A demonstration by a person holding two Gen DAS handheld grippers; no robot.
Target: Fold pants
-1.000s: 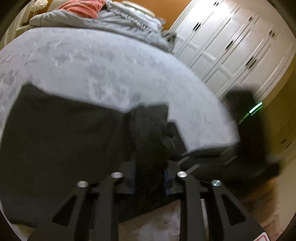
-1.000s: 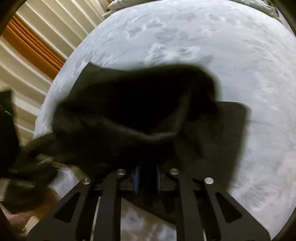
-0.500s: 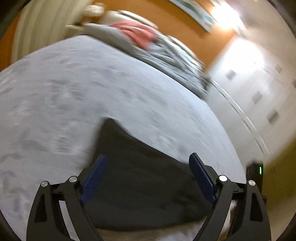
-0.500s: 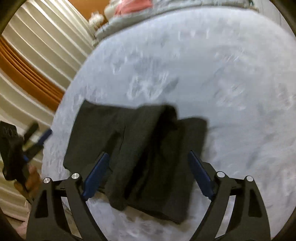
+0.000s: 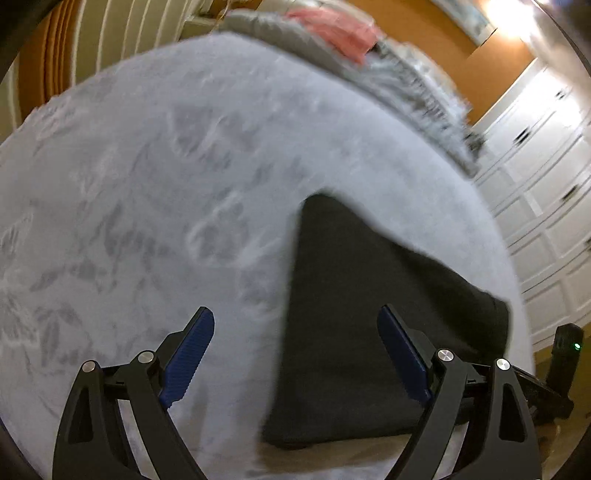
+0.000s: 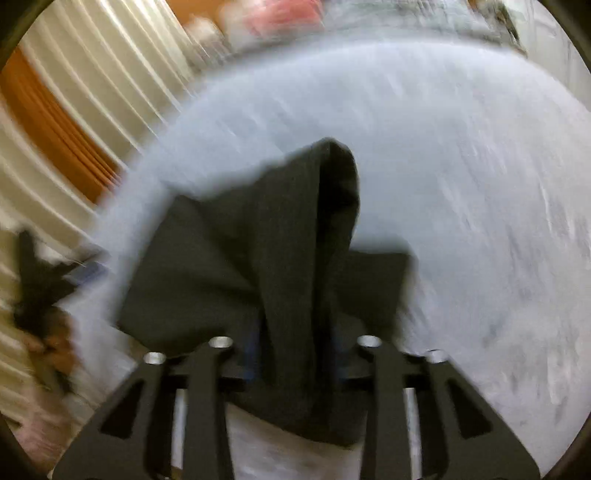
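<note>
The black pants (image 5: 369, 317) lie folded on the pale grey bed cover (image 5: 166, 184) near its front edge. My left gripper (image 5: 295, 354) is open and empty, held above the pants' left edge, its blue pads (image 5: 188, 354) wide apart. In the right wrist view my right gripper (image 6: 295, 354) is shut on a bunched fold of the pants (image 6: 306, 258), which rises in a hump ahead of the fingers. The view is blurred.
A rumpled grey duvet with a pink cloth (image 5: 332, 29) lies at the bed's far end. White wardrobe doors (image 5: 546, 184) stand to the right. Cream and orange curtains (image 6: 74, 110) hang to the left. The right gripper's body (image 5: 565, 354) shows off the bed's right corner.
Both grippers let go of the pants and opened half a second ago. The right gripper has since shut on a fold of the pants again. The left stays open and has swung left.
</note>
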